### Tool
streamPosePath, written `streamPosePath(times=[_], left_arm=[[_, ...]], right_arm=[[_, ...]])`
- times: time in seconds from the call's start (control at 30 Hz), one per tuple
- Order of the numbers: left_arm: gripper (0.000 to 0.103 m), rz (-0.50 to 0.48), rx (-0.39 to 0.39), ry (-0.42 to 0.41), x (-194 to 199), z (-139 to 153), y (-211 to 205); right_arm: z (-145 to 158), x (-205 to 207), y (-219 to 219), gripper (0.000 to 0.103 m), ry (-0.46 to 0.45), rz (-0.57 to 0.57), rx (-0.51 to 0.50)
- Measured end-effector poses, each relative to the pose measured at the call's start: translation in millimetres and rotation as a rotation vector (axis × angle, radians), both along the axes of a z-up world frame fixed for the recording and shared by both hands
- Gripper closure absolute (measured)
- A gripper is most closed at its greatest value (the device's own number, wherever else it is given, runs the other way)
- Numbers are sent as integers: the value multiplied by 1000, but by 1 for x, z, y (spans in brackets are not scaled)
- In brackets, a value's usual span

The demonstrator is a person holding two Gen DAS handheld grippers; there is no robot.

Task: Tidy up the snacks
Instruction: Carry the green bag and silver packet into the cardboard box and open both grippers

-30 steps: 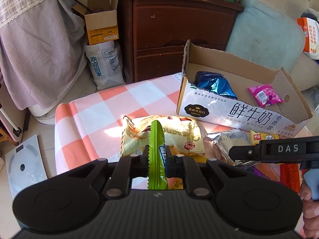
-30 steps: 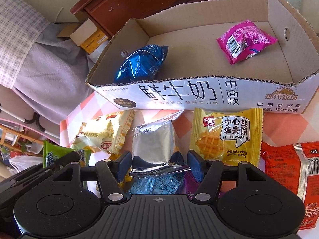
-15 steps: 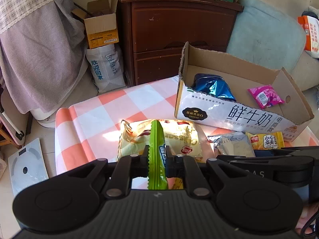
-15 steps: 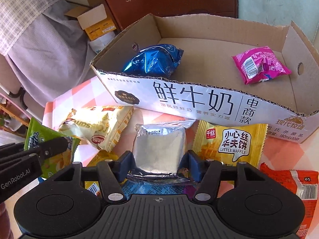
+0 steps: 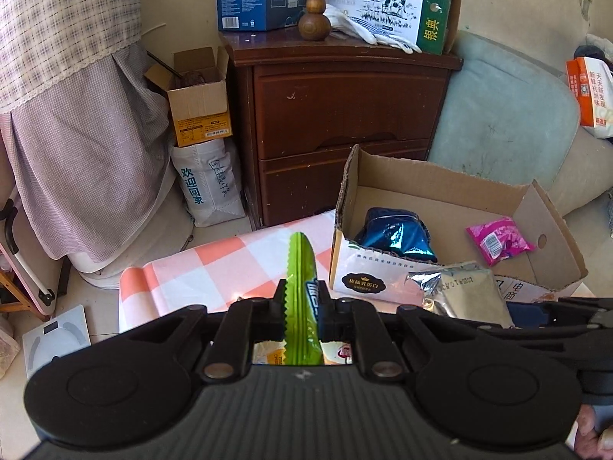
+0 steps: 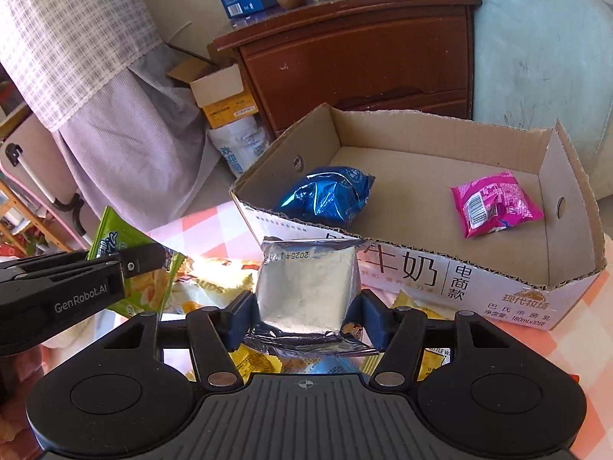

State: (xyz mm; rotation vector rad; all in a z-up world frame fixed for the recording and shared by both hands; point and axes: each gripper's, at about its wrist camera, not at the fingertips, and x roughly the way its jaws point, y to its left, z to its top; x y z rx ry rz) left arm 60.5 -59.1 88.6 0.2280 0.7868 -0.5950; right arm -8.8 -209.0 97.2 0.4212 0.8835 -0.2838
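My left gripper point(image 5: 302, 308) is shut on a thin green snack packet point(image 5: 302, 287), held edge-on above the checked tablecloth point(image 5: 214, 264); the same green packet point(image 6: 115, 241) shows at the left of the right wrist view. My right gripper point(image 6: 306, 316) is shut on a silver foil packet point(image 6: 306, 291), lifted off the pile. That foil packet point(image 5: 463, 295) hangs just in front of the cardboard box point(image 6: 479, 280). Inside the box lie a blue foil bag point(image 6: 325, 195) and a pink packet point(image 6: 494, 203).
More snacks lie on the cloth under the grippers: a pale yellow chip bag point(image 6: 218, 287) and a yellow waffle packet point(image 6: 433, 356). Behind the table stand a brown wooden cabinet point(image 5: 345, 115), a small open carton point(image 5: 199, 103), a white sack point(image 5: 208, 188) and a pale green cushion point(image 5: 505, 115).
Both grippers rose with their packets. The silver foil packet left the pile and now hangs before the box wall. Both views tilted up, showing more of the cabinet and room.
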Motion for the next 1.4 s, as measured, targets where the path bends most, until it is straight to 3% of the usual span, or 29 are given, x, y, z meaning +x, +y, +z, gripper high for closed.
streamPosePath(times=[0.3,0.73,1.4], left_arm=[[93,-7,-56,-26,-2,18,-13],[93,-64,-145,-35,-12,35,-57],[93,-109,-215,44,-5,11,-126]], right_arm=[[25,-8,-13,44,-77,-22,-22],[66,-36,-58,44,-195,-145,-114],[48,-48,-100,44,-147,-300,-64]])
